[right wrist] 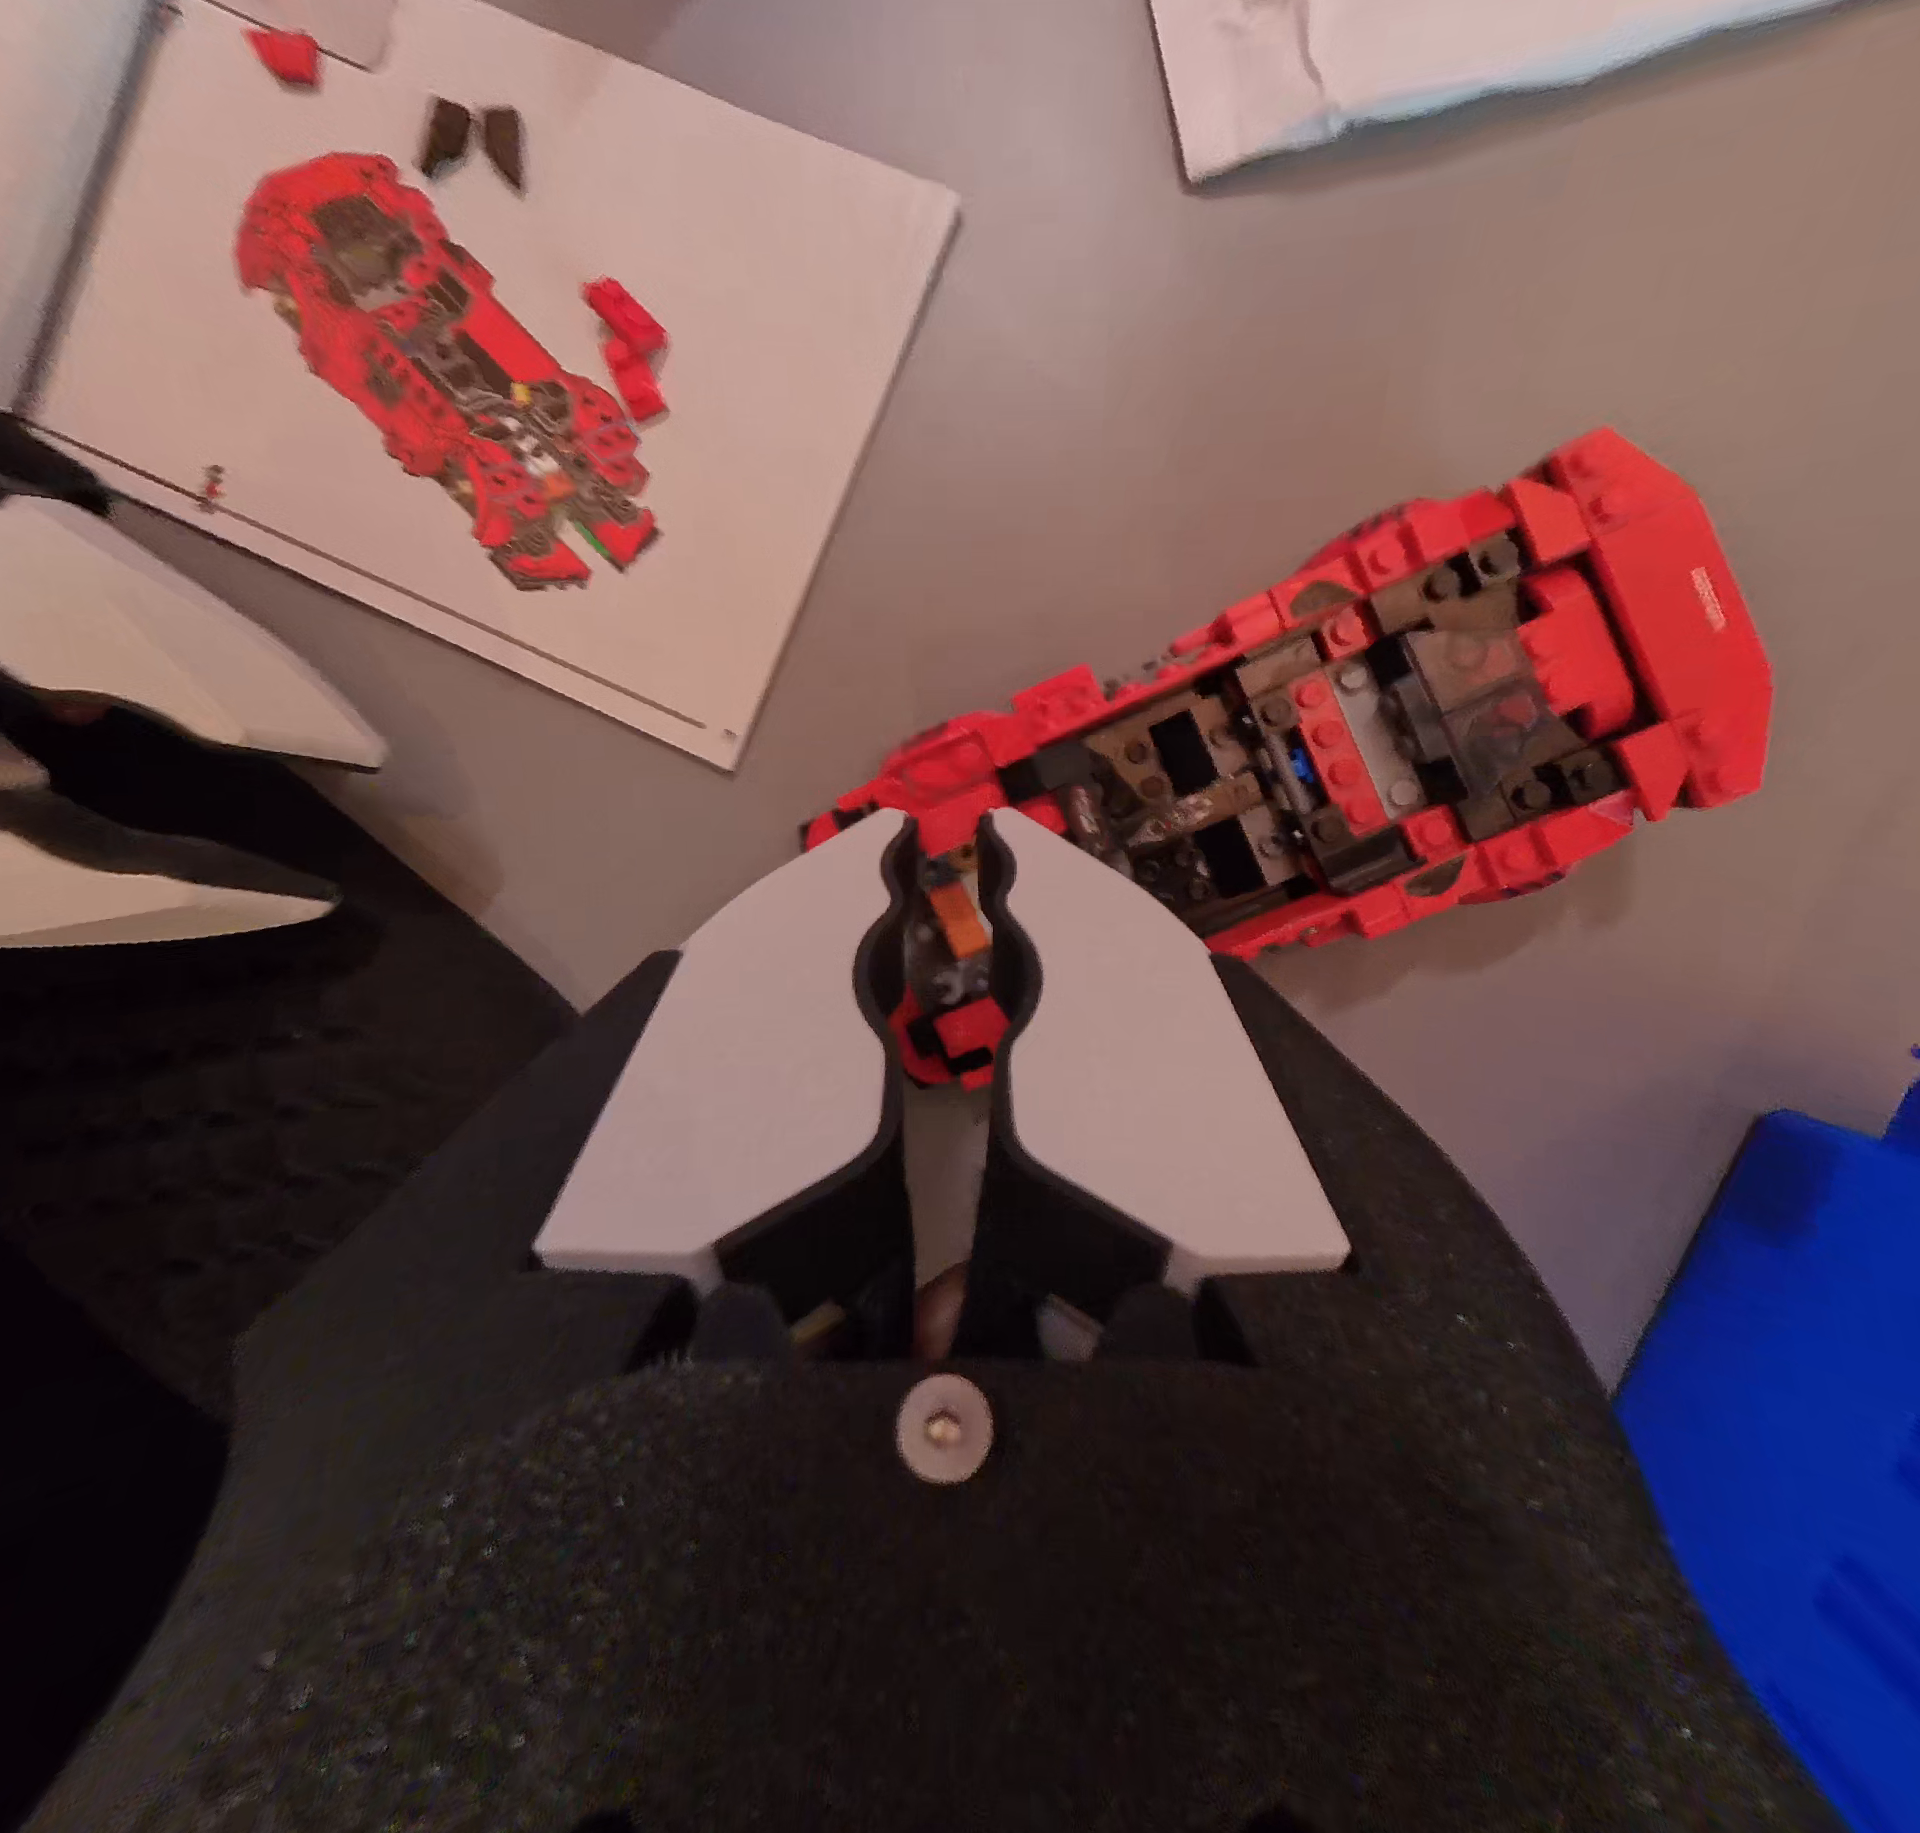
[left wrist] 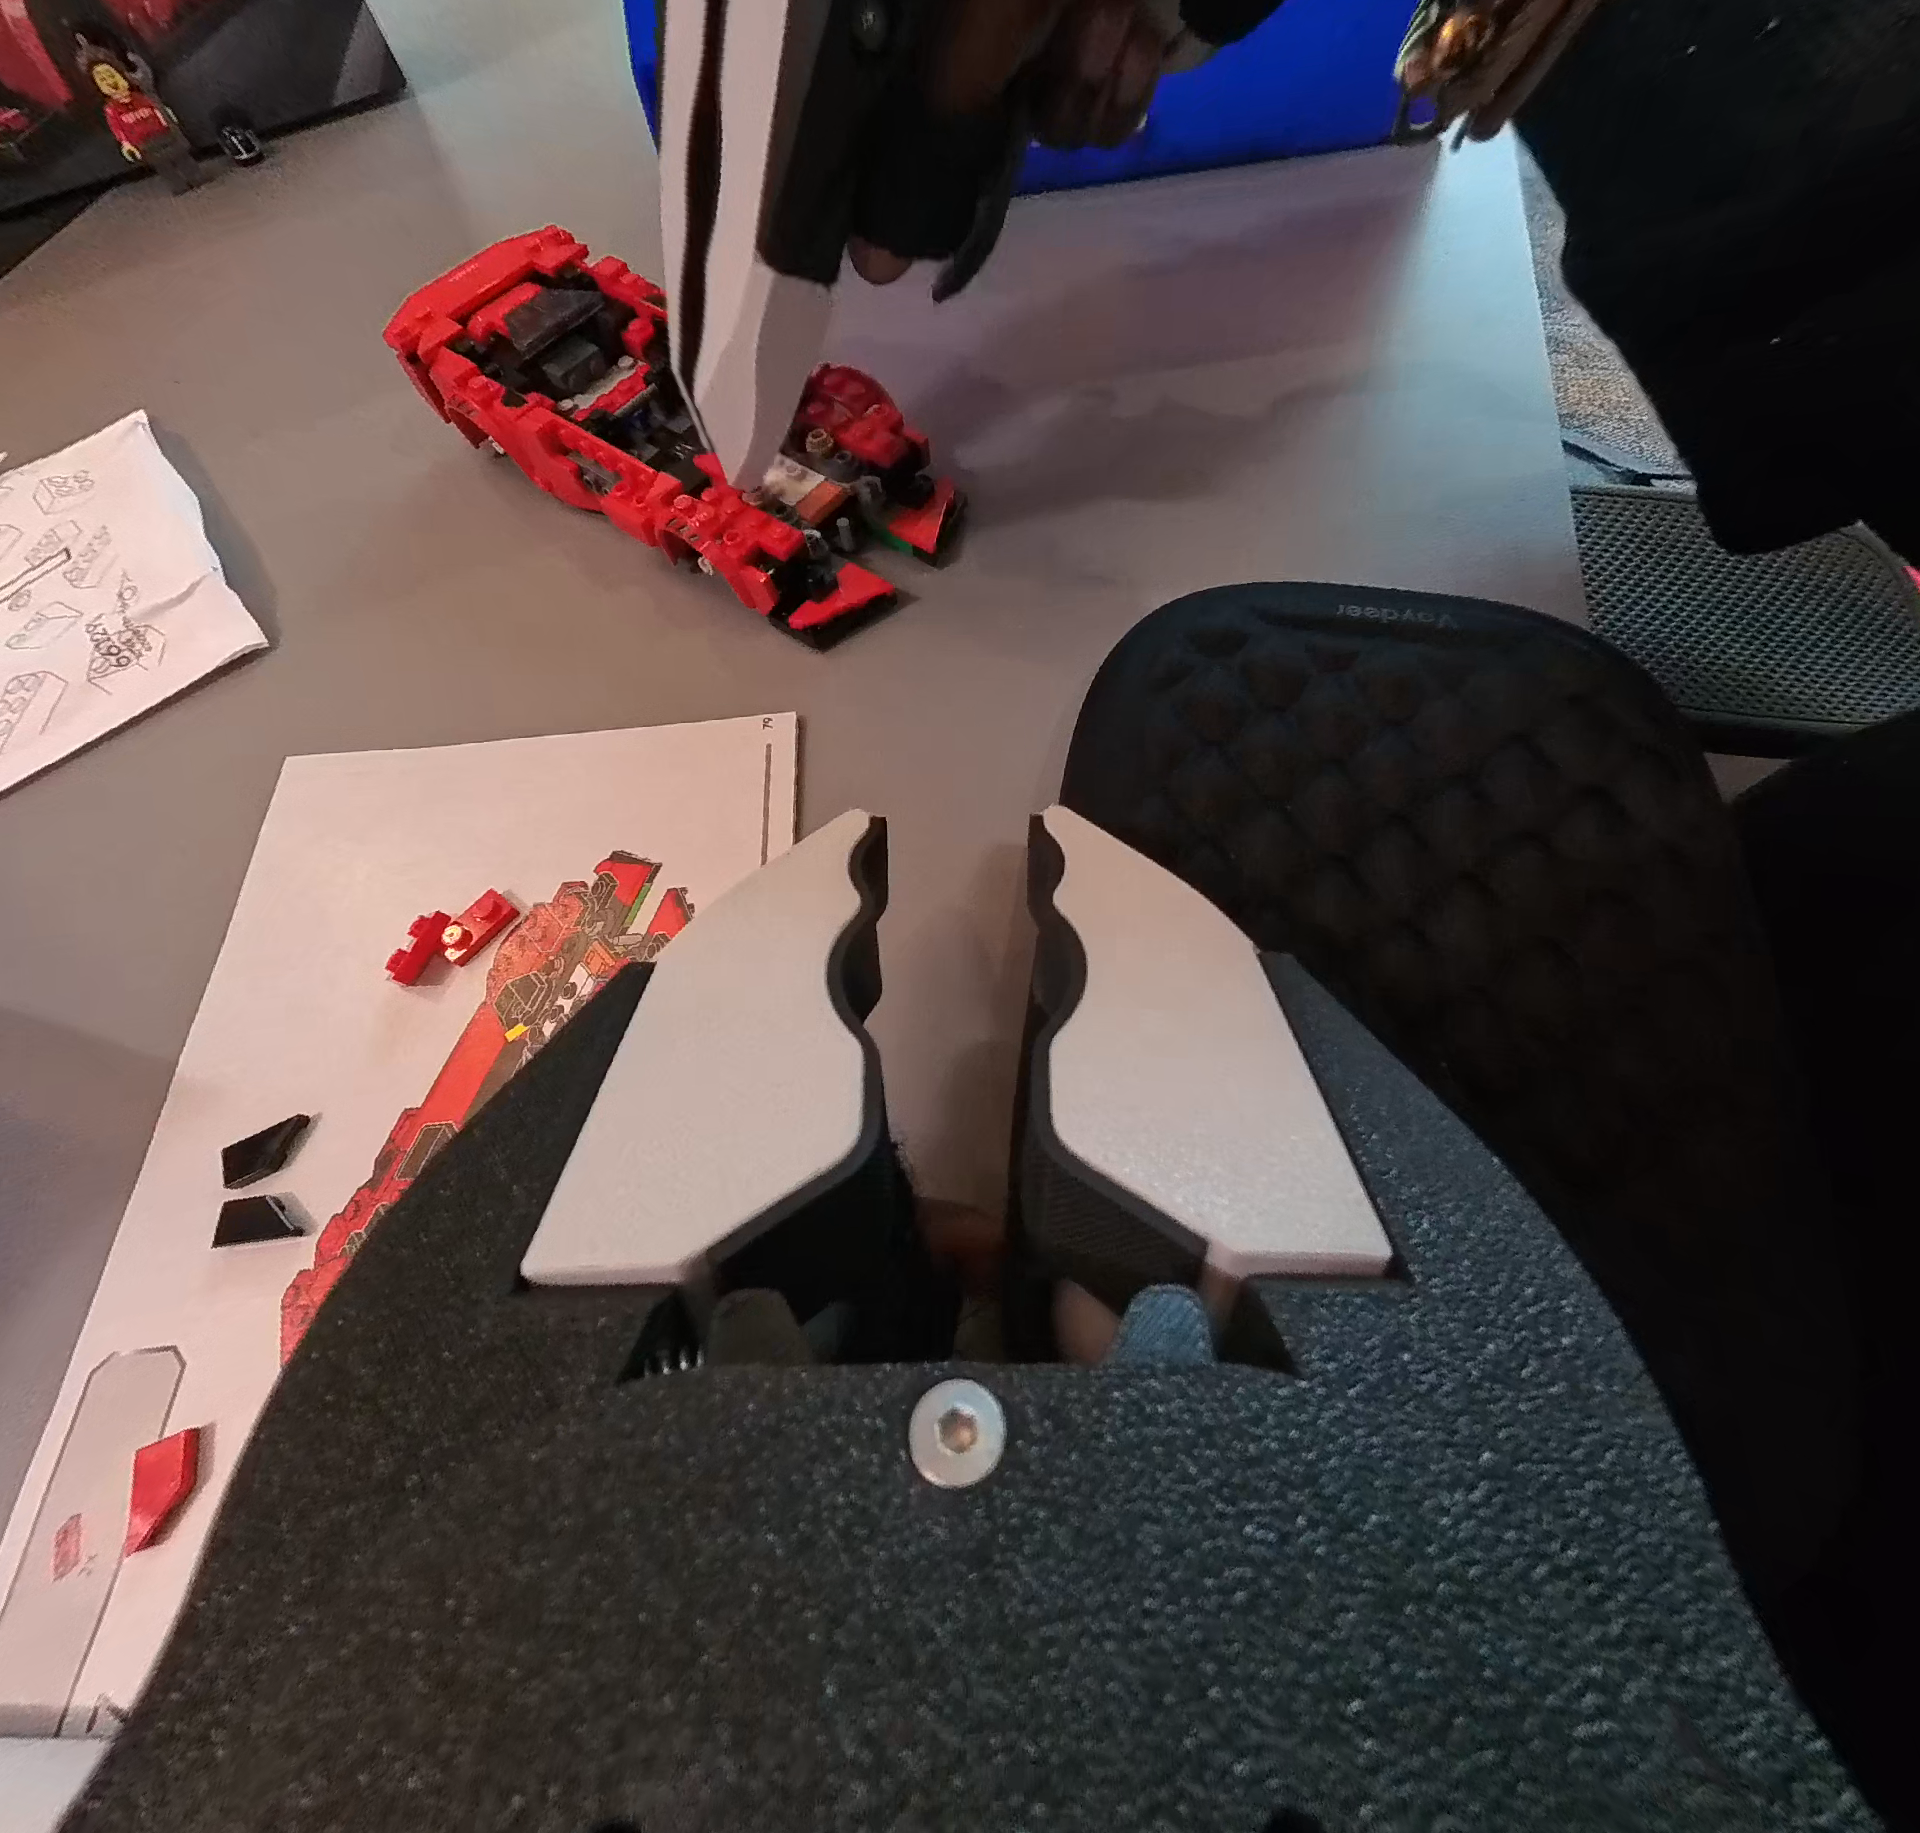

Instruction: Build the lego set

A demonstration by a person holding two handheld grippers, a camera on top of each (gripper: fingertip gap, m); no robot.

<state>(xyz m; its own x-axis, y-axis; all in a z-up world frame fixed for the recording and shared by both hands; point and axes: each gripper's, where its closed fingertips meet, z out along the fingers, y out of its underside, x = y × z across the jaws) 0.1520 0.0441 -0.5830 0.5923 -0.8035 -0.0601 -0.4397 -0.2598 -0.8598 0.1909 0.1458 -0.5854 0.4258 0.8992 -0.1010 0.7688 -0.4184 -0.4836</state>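
Right gripper (right wrist: pixel 945 833) nearly pressed together over front of red brick-built toy car (right wrist: pixel 1455 713), mid-frame on grey counter (right wrist: pixel 1143 329); left gripper (left wrist: pixel 956 822) spread, empty, lower centre.

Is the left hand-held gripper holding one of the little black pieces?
No, the left hand-held gripper is open and empty, and both small black pieces lie loose on the instruction booklet.

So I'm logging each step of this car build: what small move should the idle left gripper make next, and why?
Probably reach forward and steady the red car by its flank. The right gripper has its tips down on the car's front end, jaws nearly shut, and nothing braces the model on the grey table. The left gripper hangs open and empty above the instruction page, so it looks free.
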